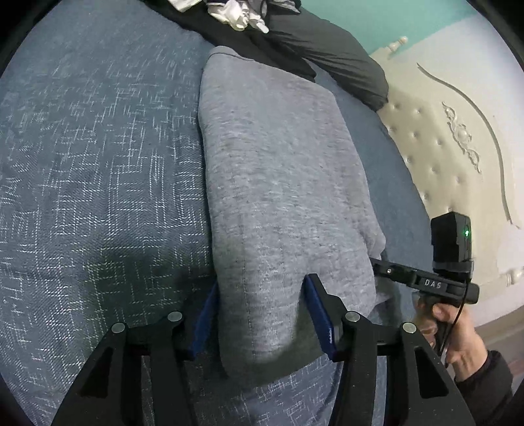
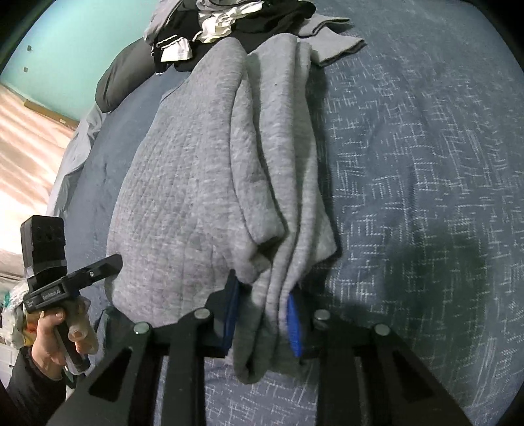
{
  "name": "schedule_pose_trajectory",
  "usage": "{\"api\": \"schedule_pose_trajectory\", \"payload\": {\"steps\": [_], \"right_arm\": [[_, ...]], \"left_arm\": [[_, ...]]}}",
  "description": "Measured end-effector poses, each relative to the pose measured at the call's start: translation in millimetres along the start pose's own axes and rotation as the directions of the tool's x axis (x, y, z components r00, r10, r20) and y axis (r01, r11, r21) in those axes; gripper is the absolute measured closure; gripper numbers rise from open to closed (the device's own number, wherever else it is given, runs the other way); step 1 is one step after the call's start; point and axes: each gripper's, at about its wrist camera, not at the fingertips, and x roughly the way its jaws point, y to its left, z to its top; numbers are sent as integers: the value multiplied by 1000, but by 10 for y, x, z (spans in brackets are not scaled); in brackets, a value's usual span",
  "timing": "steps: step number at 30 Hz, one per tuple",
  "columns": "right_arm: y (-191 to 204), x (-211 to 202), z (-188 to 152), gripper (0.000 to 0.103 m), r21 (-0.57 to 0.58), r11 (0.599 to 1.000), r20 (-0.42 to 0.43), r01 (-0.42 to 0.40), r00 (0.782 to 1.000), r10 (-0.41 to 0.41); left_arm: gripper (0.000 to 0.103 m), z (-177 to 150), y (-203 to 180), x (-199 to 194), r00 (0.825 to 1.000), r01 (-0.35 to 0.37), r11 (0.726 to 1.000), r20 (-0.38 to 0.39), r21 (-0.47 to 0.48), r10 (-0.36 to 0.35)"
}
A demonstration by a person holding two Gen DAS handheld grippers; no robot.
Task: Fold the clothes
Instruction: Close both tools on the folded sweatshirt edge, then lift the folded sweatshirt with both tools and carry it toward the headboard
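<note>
A grey knit garment lies lengthwise on the blue patterned bedspread, partly folded. My left gripper has its blue pads on both sides of the garment's near end, shut on the thick fabric. In the right wrist view the same grey garment shows bunched folds, and my right gripper is shut on its near edge, with fabric hanging between the blue pads. Each view shows the other gripper at the side: the right gripper and the left gripper.
A pile of dark and white clothes lies at the far end of the bed, also in the left wrist view. A dark grey pillow lies near the cream tufted headboard. The bedspread spreads to the right.
</note>
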Motion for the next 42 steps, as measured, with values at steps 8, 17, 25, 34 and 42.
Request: {"api": "schedule_pose_trajectory", "payload": {"steps": [8,17,25,34,42], "right_arm": [[6,52,8,71,15,1000,16,-20,1000,20],[235,-179,39,85,-69,997,83,-47,995,53],[256,-549,218,86,-121,990,120,-66,989,81],[259,-974,524,87,-112,990,145,-86,984,101],[166,-1606,755,87,-103,991,169,-86,980,103]], "left_arm": [[46,38,9,57,1000,8,1000,7,4,-8],[56,84,-213,-115,998,9,998,56,57,-12],[59,286,-565,-295,993,53,992,102,115,-65],[60,441,-953,-428,992,71,988,95,139,-84],[60,701,-1492,-535,990,97,984,87,152,-111]]}}
